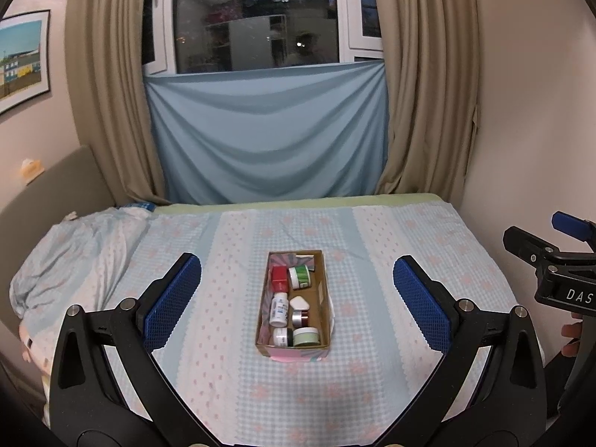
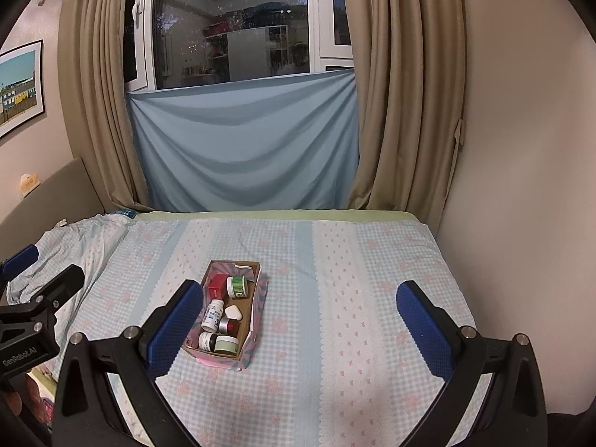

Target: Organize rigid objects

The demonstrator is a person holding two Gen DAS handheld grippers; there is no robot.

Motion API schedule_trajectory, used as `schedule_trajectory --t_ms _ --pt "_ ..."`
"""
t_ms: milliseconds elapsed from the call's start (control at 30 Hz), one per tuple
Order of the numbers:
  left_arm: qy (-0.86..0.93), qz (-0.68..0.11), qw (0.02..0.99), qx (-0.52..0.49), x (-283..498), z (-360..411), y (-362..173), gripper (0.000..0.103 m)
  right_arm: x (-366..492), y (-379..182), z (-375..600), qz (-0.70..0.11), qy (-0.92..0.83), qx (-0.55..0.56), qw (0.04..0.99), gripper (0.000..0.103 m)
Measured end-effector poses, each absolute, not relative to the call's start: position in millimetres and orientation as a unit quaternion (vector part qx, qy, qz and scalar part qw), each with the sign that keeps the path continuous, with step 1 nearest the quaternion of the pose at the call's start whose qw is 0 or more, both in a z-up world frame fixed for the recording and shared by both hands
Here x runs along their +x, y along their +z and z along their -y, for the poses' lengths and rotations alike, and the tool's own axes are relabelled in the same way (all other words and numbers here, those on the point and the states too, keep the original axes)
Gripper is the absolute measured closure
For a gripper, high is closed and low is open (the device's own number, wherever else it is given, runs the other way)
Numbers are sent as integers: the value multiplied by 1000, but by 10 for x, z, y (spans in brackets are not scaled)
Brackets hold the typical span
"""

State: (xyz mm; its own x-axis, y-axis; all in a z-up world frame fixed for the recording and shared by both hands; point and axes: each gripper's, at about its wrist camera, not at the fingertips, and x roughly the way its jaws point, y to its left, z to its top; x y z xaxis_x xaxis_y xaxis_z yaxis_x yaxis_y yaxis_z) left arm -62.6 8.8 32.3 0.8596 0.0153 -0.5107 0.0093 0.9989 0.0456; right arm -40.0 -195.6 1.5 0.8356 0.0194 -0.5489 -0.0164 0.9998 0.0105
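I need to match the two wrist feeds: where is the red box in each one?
Left wrist view: the red box sits in the far left corner of the cardboard tray, near the picture's centre.
Right wrist view: the red box is in the same corner of the tray, left of centre, just beyond the right gripper's left finger.
Shared landmark: the green-labelled jar directly to its right.

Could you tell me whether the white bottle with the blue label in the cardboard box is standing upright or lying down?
Lying down: the white blue-labelled bottle rests on its side in the open cardboard box, label facing up.
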Motion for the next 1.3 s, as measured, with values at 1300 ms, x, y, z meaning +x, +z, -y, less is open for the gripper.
schedule_trajectory --t_ms 1300 --pt "-1 -252 967 27 -463 -21 335 0 -420 24 1867 -291 -21 10 957 0"
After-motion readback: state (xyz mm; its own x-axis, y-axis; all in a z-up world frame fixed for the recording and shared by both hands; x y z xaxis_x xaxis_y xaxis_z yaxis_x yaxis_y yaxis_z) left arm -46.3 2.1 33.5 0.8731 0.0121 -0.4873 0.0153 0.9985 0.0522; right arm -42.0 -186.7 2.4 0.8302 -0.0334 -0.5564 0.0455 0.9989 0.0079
